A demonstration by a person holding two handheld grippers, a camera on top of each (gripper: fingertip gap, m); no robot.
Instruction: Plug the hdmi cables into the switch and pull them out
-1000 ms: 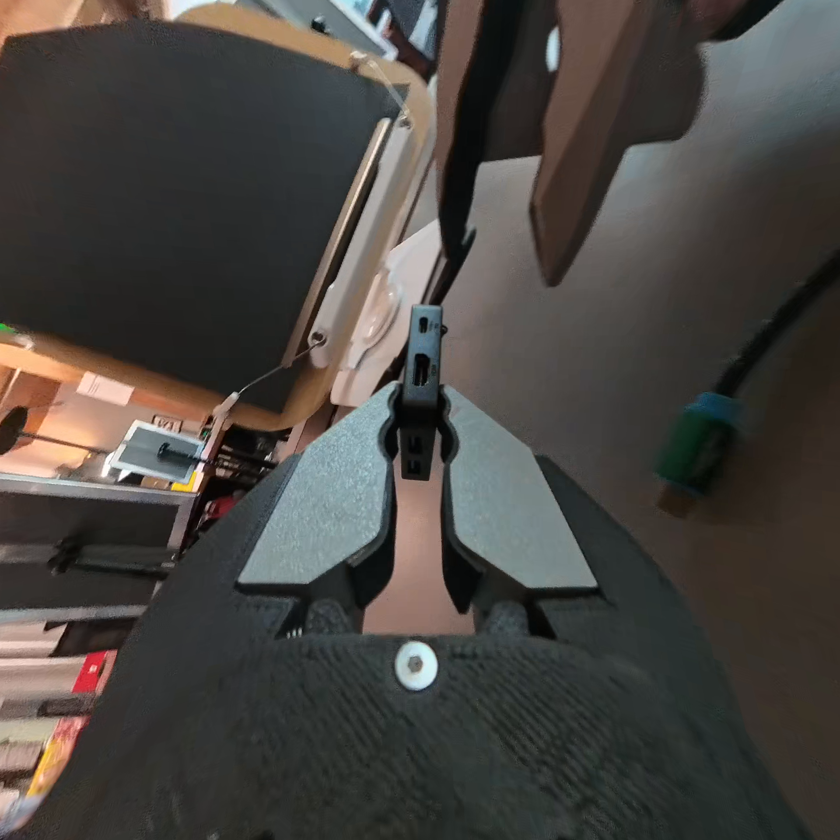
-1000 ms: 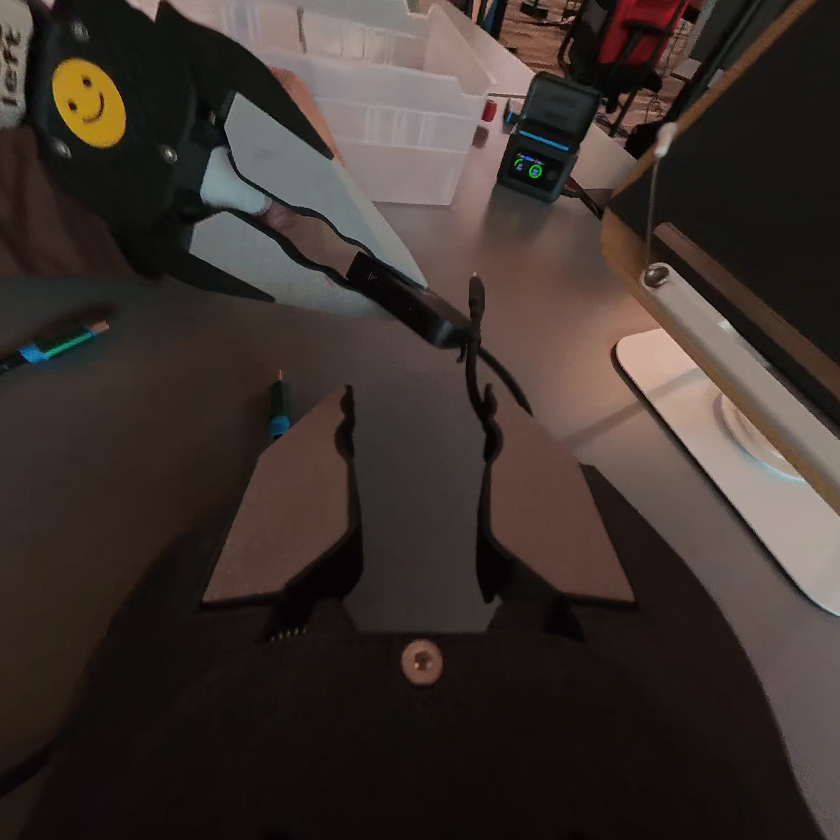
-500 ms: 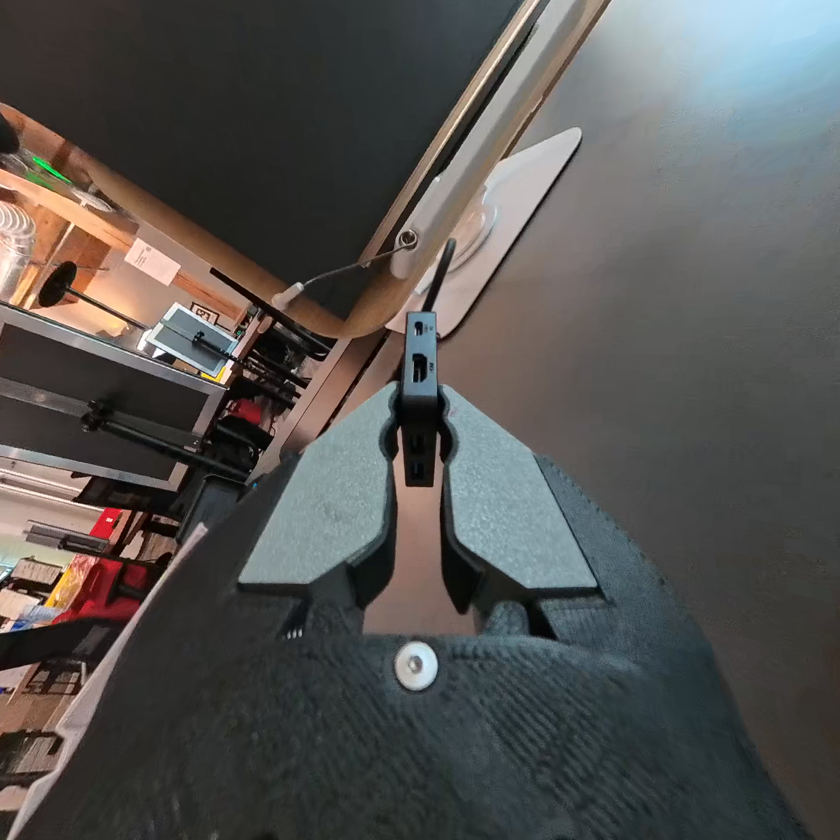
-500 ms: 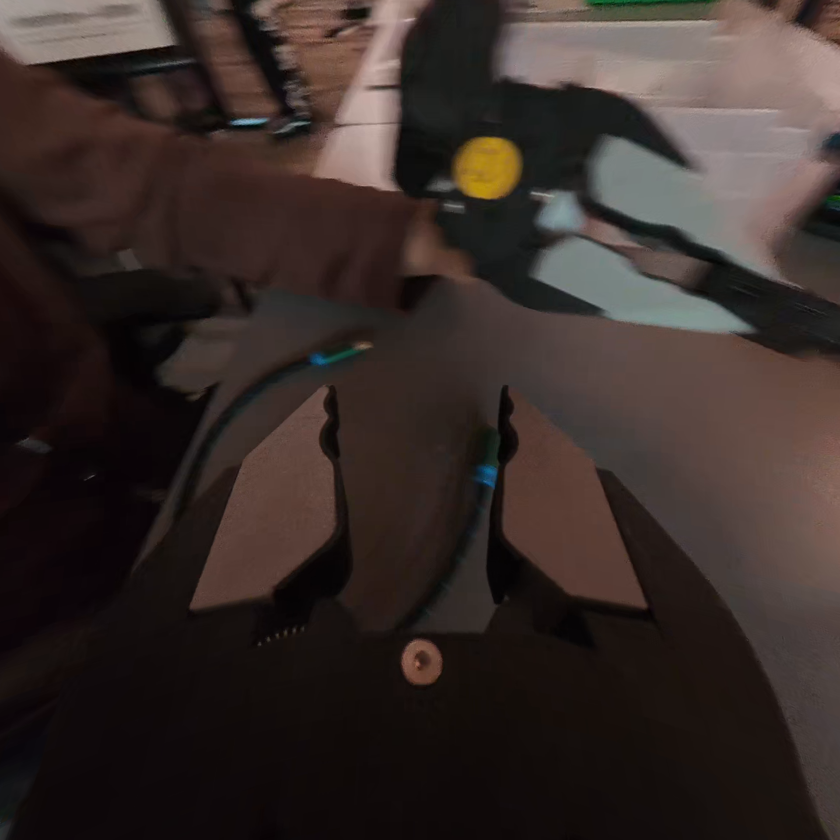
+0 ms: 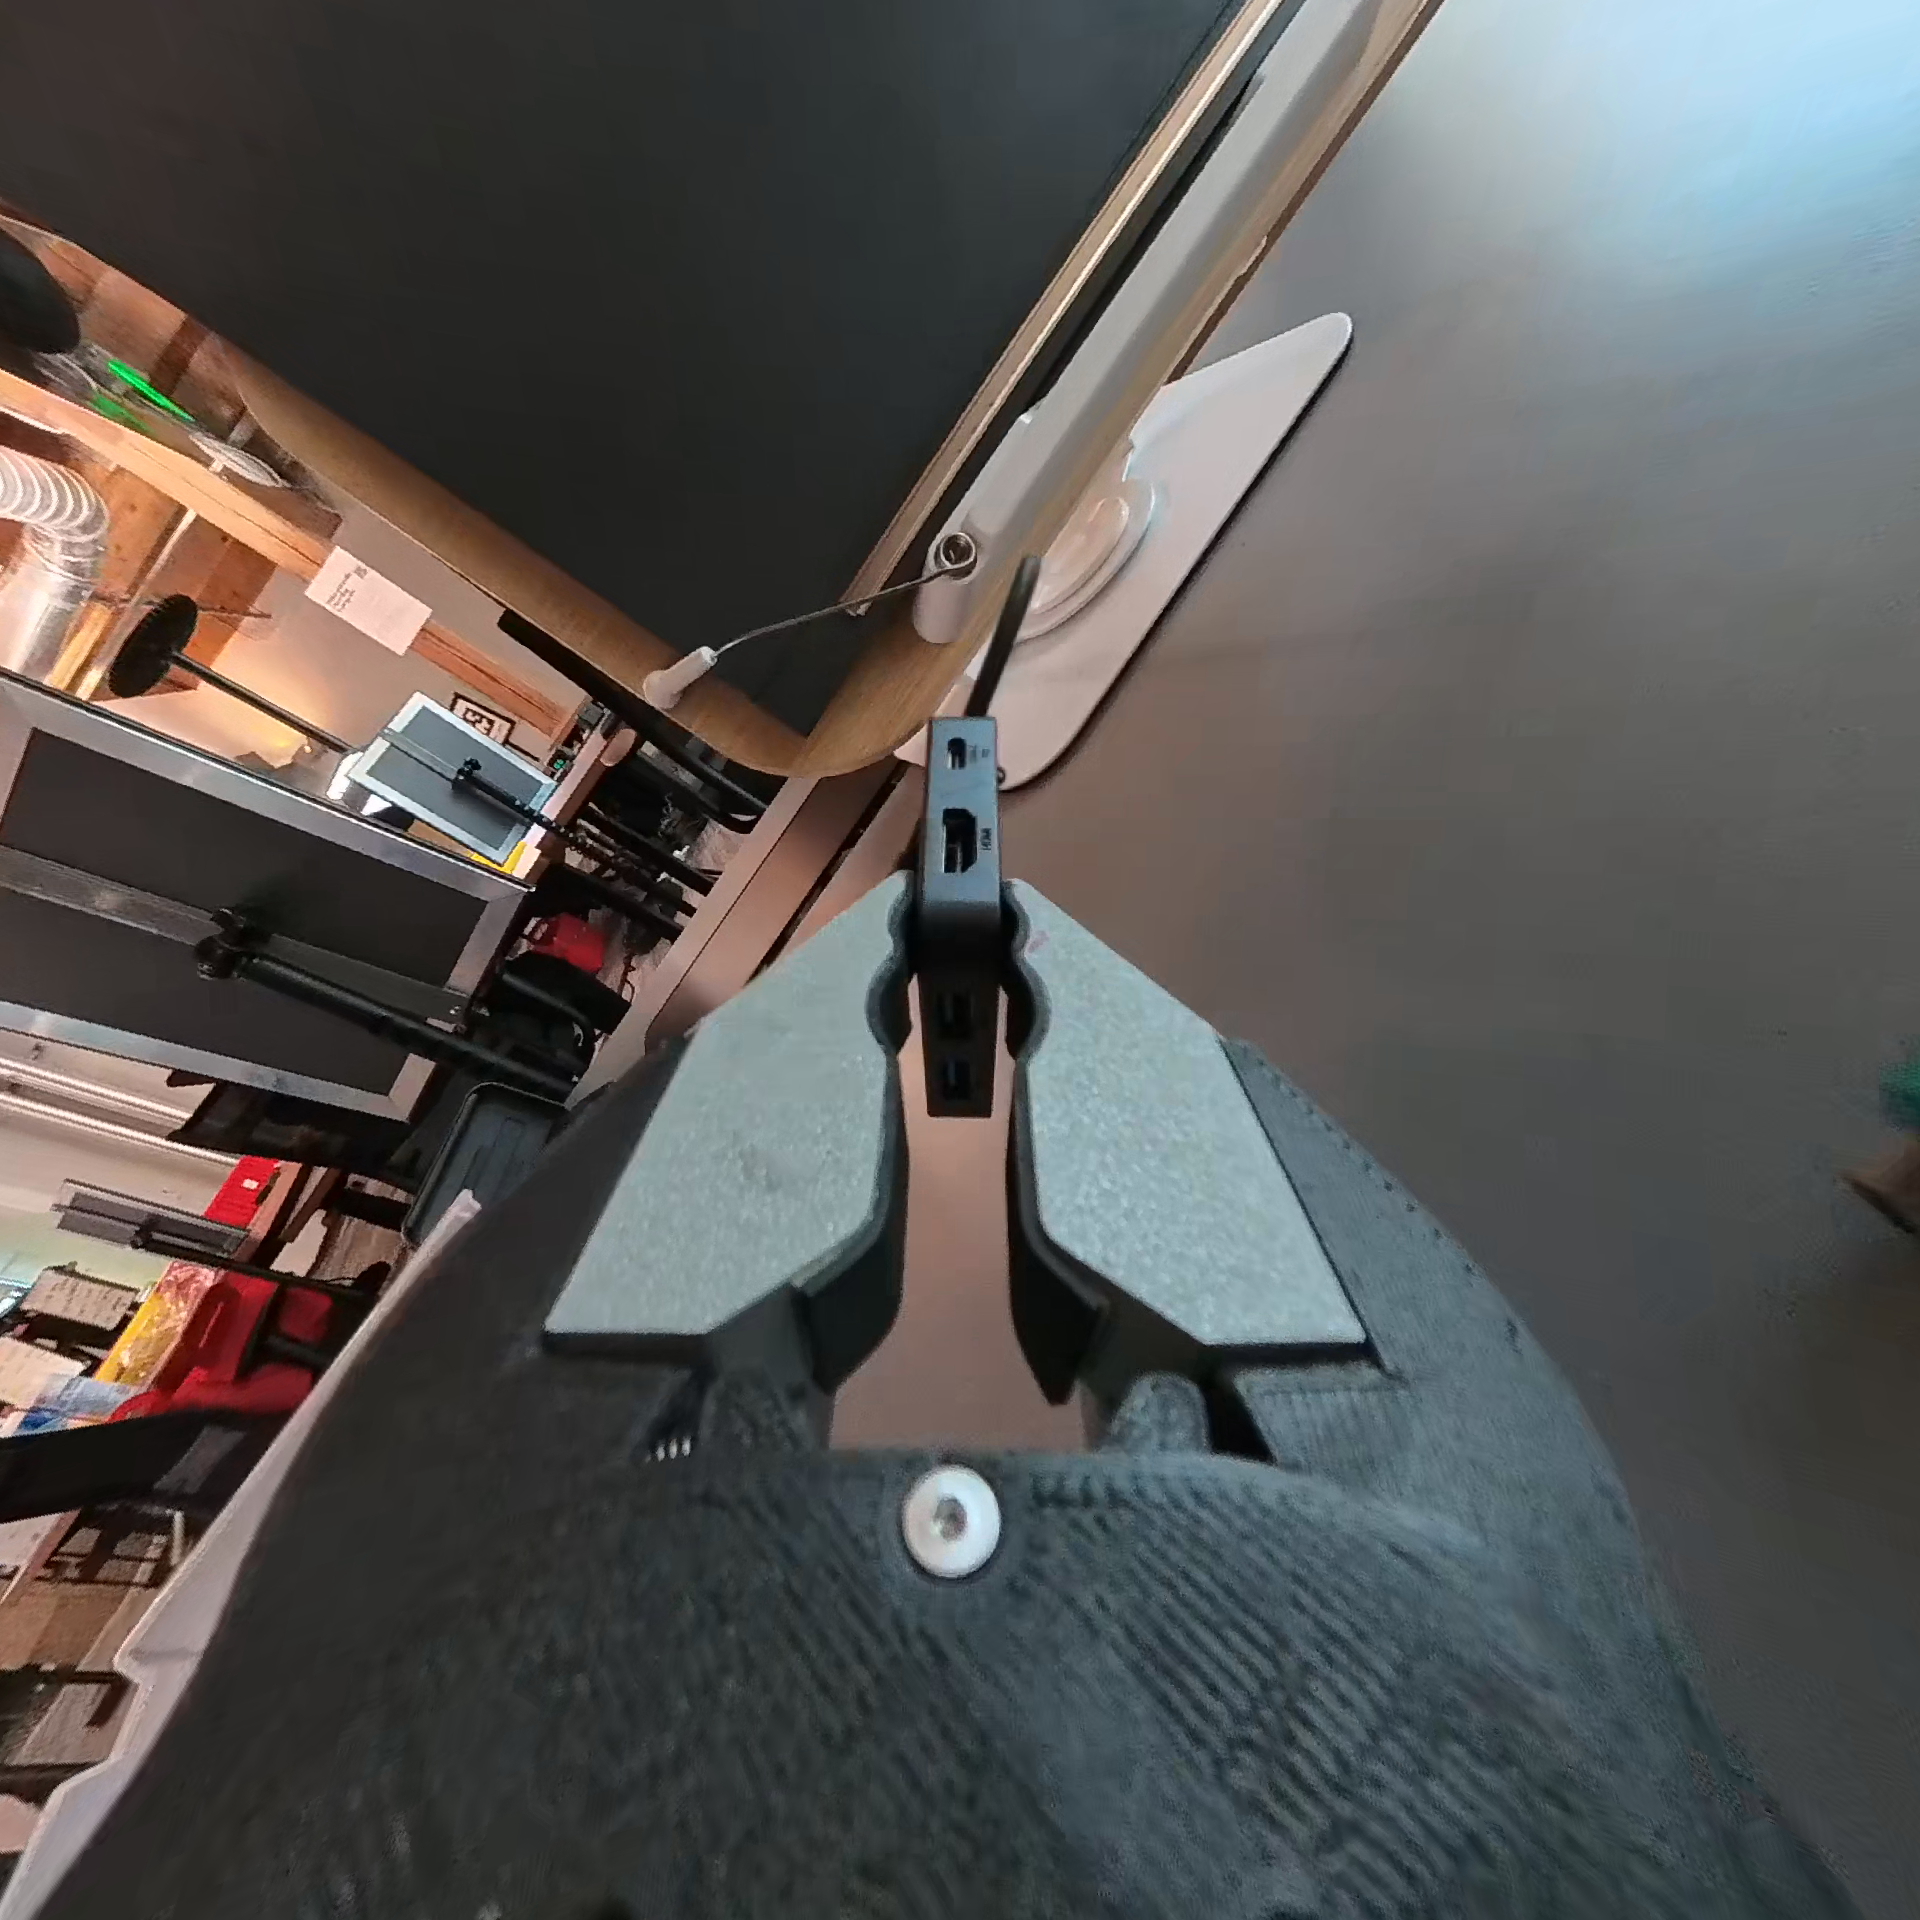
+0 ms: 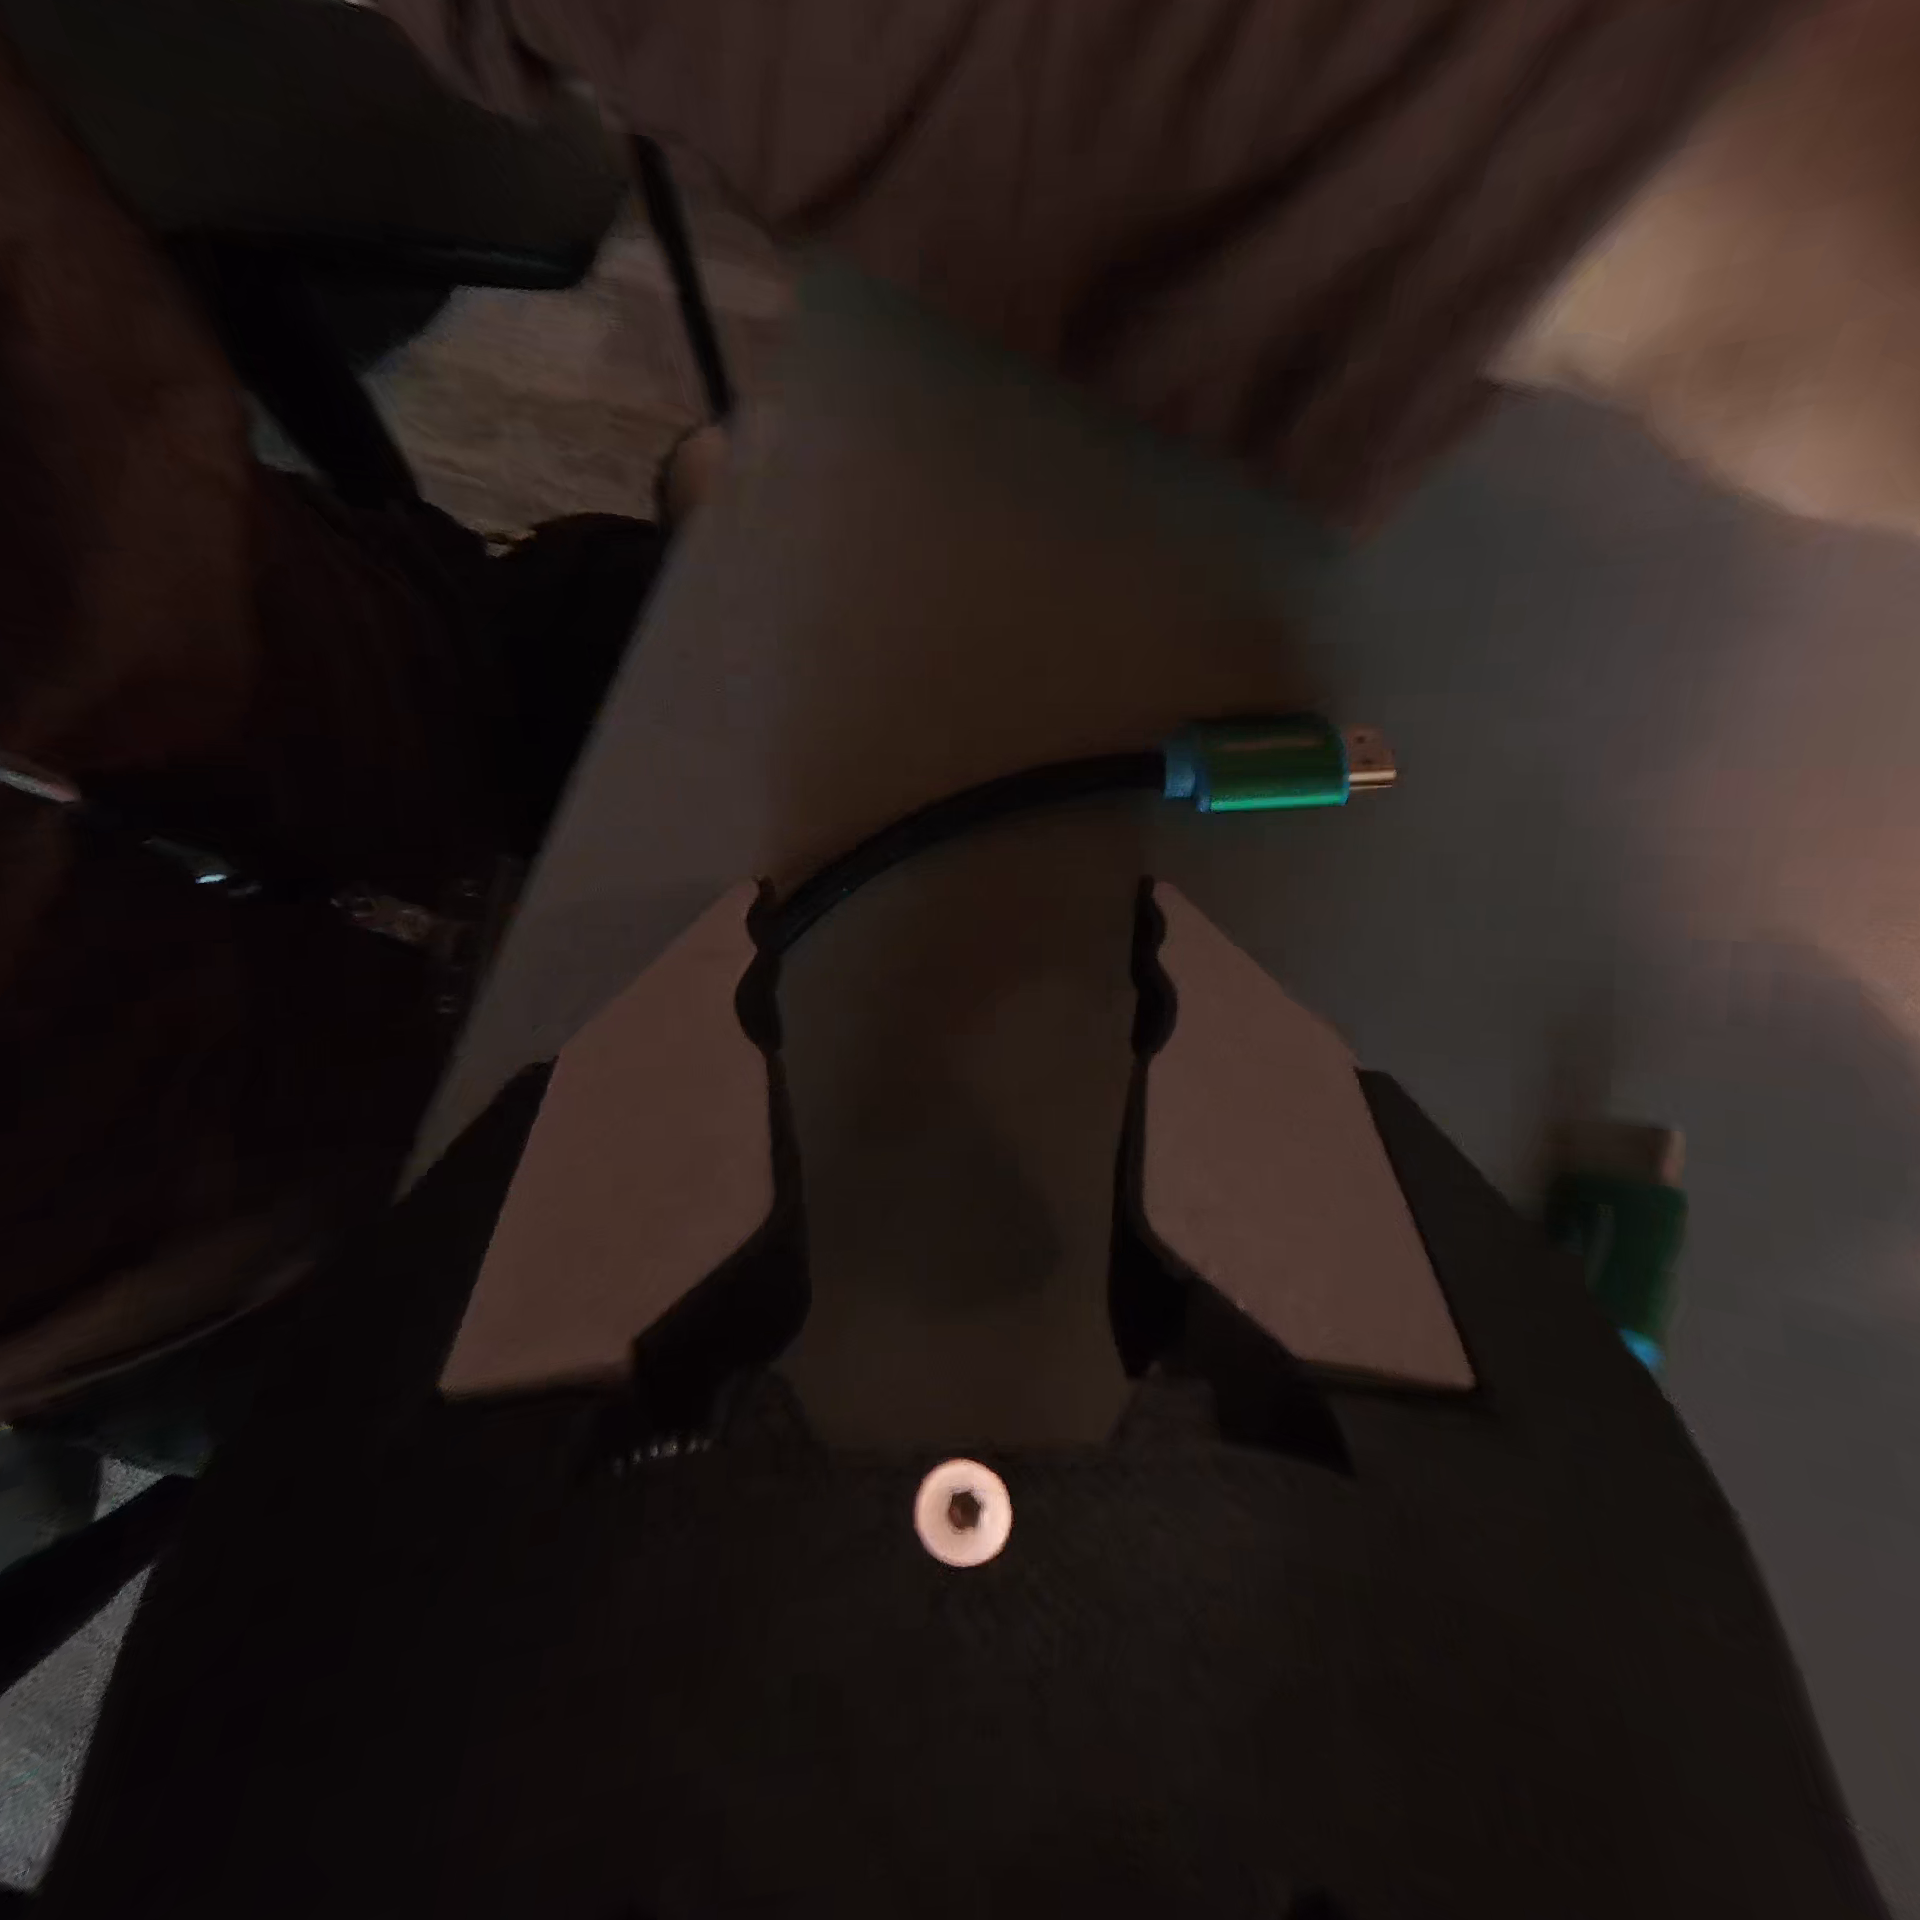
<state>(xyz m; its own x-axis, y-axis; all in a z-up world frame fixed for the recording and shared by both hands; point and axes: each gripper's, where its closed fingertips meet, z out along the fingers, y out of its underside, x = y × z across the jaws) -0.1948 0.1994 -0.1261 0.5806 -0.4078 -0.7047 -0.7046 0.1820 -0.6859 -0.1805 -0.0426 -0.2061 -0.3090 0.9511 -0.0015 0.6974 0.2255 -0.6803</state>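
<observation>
HDMI plug (image 6: 1262, 767) lay near the bench's (image 6: 935, 623) edge, stiff shell on a springy cable: grip the shell. Right gripper (image 6: 951, 935) gaped empty; left gripper (image 5: 956, 935) clenched the switch (image 5: 958, 883).

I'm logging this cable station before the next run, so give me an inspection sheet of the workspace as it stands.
Surface: dark matte tabletop, bare where visible.
Job's things: slim black switch box with empty ports; green-shelled HDMI plug lying on the table; second green plug, blurred.
Clutter: nothing seen.
Grippers: left gripper shut on the switch box; right gripper open, empty, above the table.
Cables: black braided cable curving past the right gripper's fingertip; thin black lead from the box.
Surroundings: dark monitor on white stand base; shelving.
</observation>
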